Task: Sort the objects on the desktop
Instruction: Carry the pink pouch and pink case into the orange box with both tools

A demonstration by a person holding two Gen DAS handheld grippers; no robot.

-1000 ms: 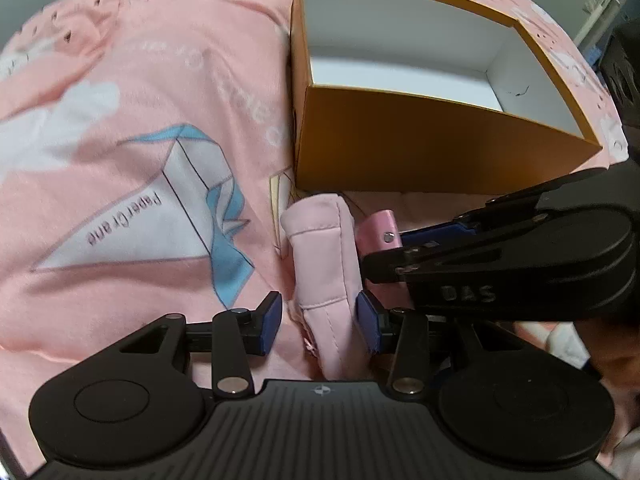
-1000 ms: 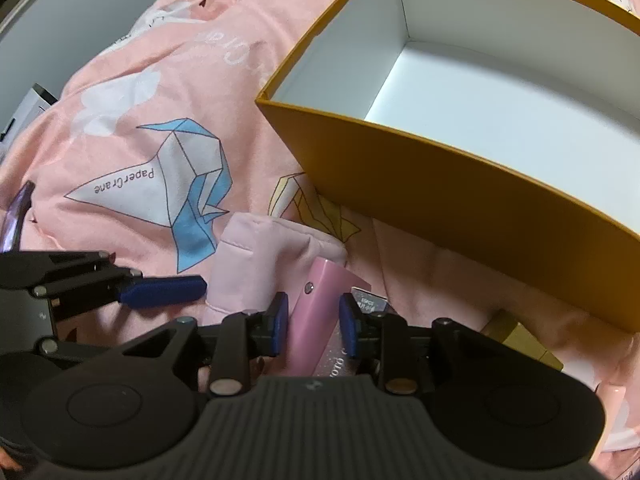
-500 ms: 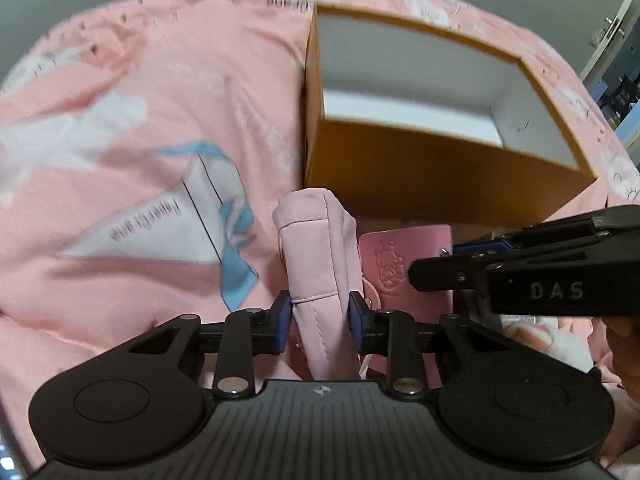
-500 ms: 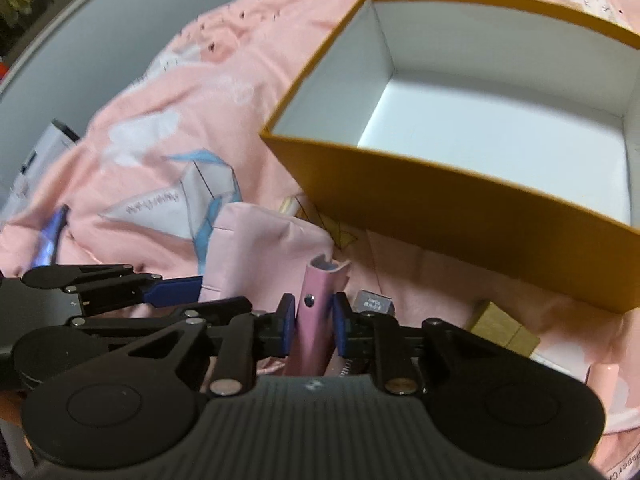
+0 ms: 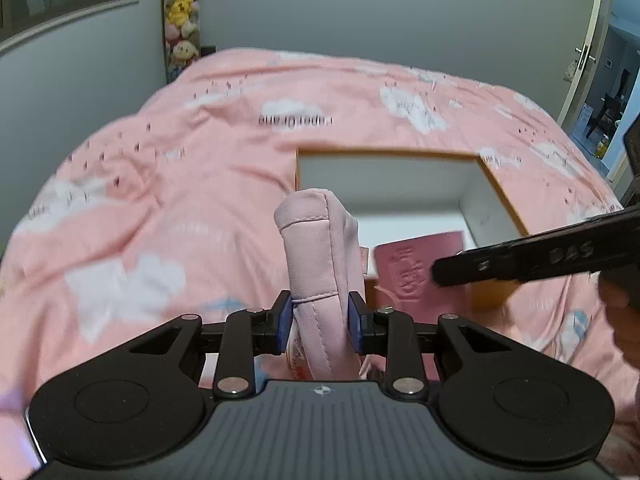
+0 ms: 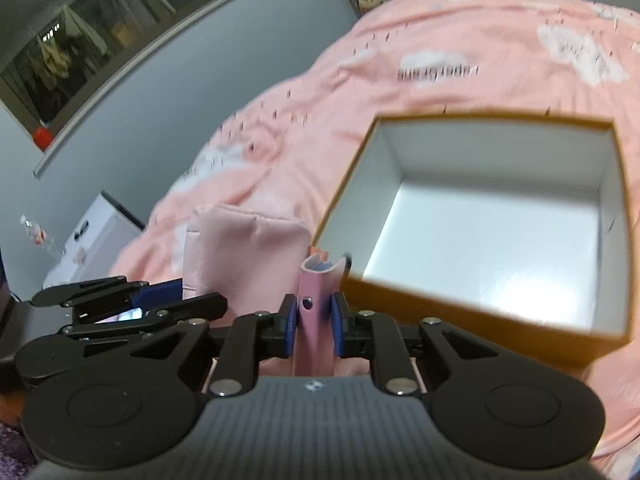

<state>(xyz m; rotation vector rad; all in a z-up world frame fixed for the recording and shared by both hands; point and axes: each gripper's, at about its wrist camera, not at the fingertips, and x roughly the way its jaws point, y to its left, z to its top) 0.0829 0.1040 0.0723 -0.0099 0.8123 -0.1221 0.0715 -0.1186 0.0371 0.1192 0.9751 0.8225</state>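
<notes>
Firstly, at far left in the right wrist view, a dark window (image 6: 100,40) set in the grey wall and a white cabinet (image 6: 92,232) beneath it, well apart from the work; further right and far back, plush toys (image 5: 182,20) hanging against the wall. Spread under everything, a pink bedspread (image 5: 180,160) printed with white clouds. Nearer, left of middle, the left gripper (image 5: 320,320), jaws just closed in and now pinching a pink fabric pouch (image 5: 316,248) across its narrow sides, blue pads (image 5: 283,320) dug into the cloth. Held upright and clear of the bedspread, that pouch, its stitched top end overlapping the near left corner of the box in this view. Just right of it, a pink card case (image 5: 416,268) with an embossed figure on its cover, likewise raised, seen in front of the box's near wall. Gripped edge-on in the right gripper (image 6: 314,320), jaws also just drawn in and now squeezing the case below its open top, a small stud showing between the pads. Beyond and to the right of both, resting on the bedspread, the open box (image 6: 460,304), orange outside, white inside. Furthest right, a pale door (image 5: 592,60) standing ajar
</notes>
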